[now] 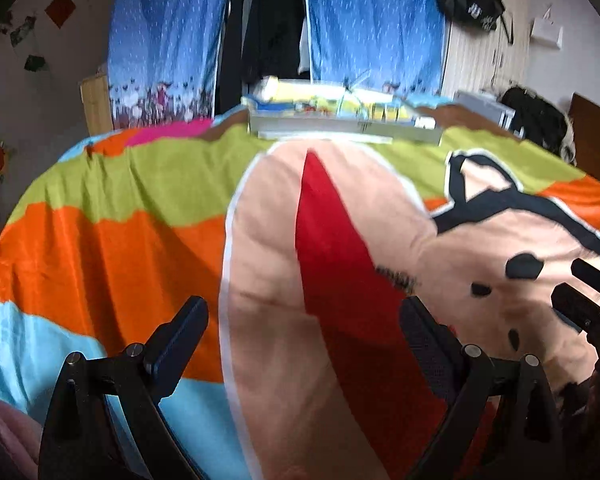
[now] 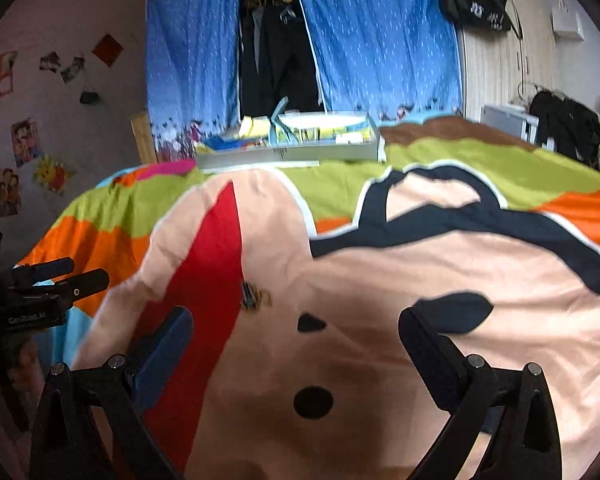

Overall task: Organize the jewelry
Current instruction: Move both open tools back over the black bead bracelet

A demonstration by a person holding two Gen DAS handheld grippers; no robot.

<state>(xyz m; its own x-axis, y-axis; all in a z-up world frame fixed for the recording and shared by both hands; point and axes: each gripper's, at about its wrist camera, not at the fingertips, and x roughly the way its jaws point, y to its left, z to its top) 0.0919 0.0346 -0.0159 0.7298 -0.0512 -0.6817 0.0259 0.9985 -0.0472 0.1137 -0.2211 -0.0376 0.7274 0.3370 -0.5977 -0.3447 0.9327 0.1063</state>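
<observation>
Below me lies a bed [image 2: 440,152] covered by a bright cartoon quilt [image 2: 380,280] in green, orange, peach, red and pale blue. A small dark and gold piece of jewelry [image 2: 254,296] rests on the quilt at the edge of the red patch. At the far end sits a grey compartmented organizer tray [image 2: 292,154], its contents blurred.

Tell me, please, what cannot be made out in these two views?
- Small dark item on the bedspread: blurred and too small in both wrist views to identify.
- Organizer tray contents: far off, blurred, partly behind its near wall.
- Wardrobe interior behind the blue curtain: too dark.
</observation>
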